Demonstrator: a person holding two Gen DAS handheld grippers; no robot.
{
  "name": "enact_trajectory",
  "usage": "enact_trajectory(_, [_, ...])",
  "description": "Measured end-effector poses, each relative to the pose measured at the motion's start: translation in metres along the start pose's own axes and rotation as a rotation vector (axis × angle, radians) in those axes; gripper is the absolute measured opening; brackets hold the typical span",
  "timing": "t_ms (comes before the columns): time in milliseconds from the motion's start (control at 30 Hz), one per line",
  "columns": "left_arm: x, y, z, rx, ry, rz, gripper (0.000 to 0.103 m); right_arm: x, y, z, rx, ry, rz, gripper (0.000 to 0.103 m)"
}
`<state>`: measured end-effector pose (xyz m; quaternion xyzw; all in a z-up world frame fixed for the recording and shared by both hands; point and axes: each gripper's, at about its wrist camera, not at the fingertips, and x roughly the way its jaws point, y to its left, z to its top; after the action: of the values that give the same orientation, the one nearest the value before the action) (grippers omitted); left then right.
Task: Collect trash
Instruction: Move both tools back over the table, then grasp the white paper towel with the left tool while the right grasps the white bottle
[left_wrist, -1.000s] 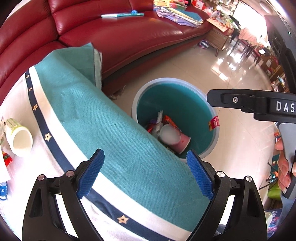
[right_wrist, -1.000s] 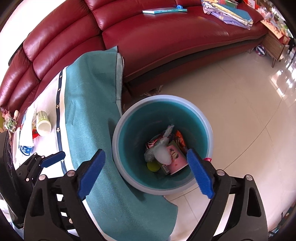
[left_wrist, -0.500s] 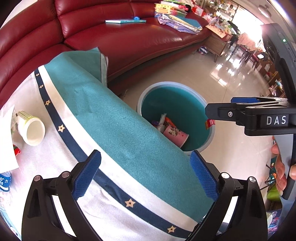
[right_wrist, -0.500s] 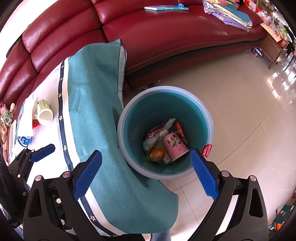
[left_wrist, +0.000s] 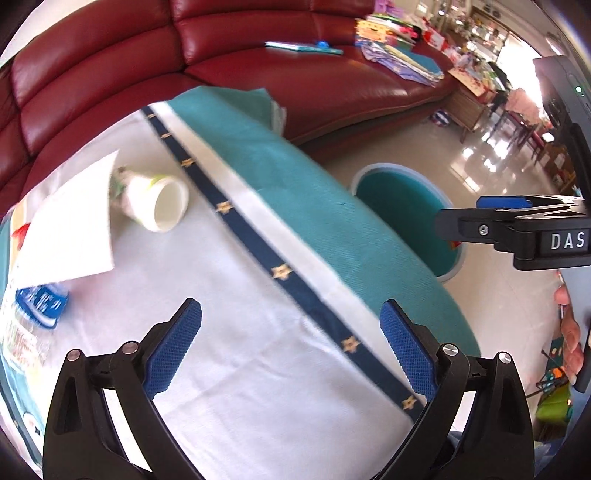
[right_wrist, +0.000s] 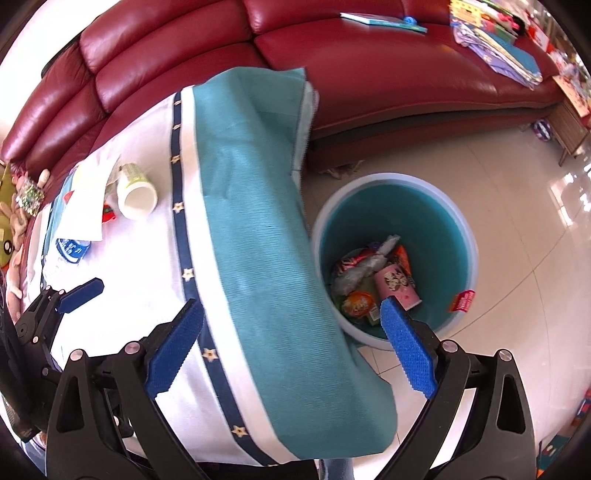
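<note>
A teal trash bin (right_wrist: 458, 236) stands on the floor beside the table and holds a pink cup (right_wrist: 397, 290), wrappers and a plastic bag. It also shows in the left wrist view (left_wrist: 406, 206). On the tablecloth lie a tipped white paper cup (left_wrist: 159, 203), a white paper sheet (left_wrist: 70, 232) and a plastic bottle with a blue label (left_wrist: 33, 314). My left gripper (left_wrist: 291, 347) is open and empty above the white cloth. My right gripper (right_wrist: 291, 347) is open and empty over the table's edge, next to the bin.
A teal-and-white tablecloth (right_wrist: 255, 236) hangs over the table's edge. A dark red leather sofa (right_wrist: 369, 66) runs behind, with a book and folded cloths on it. The floor (right_wrist: 517, 177) is glossy tile. A small red wrapper (right_wrist: 109, 214) lies by the cup.
Both grippers have swung left from the bin toward the table. The cup, paper and bottle have come into fuller view. Both stay open and empty.
</note>
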<state>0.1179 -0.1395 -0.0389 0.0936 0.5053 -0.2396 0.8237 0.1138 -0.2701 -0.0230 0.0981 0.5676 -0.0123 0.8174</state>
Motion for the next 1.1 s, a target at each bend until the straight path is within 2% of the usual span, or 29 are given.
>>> enact_trajectory(267, [-0.023,0.076,-0.016,-0.091,-0.022,0.104,0.097,0.016,0.063,0.011,-0.104,0.035,0.011,0.092])
enact_trajectory(600, [-0.043,0.179,-0.012,-0.207,-0.049,0.214,0.097,0.048,0.131,0.056,-0.229,0.094,-0.002,0.092])
enact_trajectory(733, [-0.036,0.195,0.006,-0.183,-0.039,0.236,0.097,0.059,0.153,0.085,-0.259,0.109,0.021,0.092])
enact_trajectory(867, [-0.021,0.198,0.025,-0.153,-0.035,0.211,0.097,0.071,0.166,0.110,-0.257,0.127,0.043,0.092])
enact_trajectory(1100, [0.012,0.204,0.043,-0.115,0.004,0.200,0.097,0.091,0.175,0.129,-0.253,0.153,0.061,0.092])
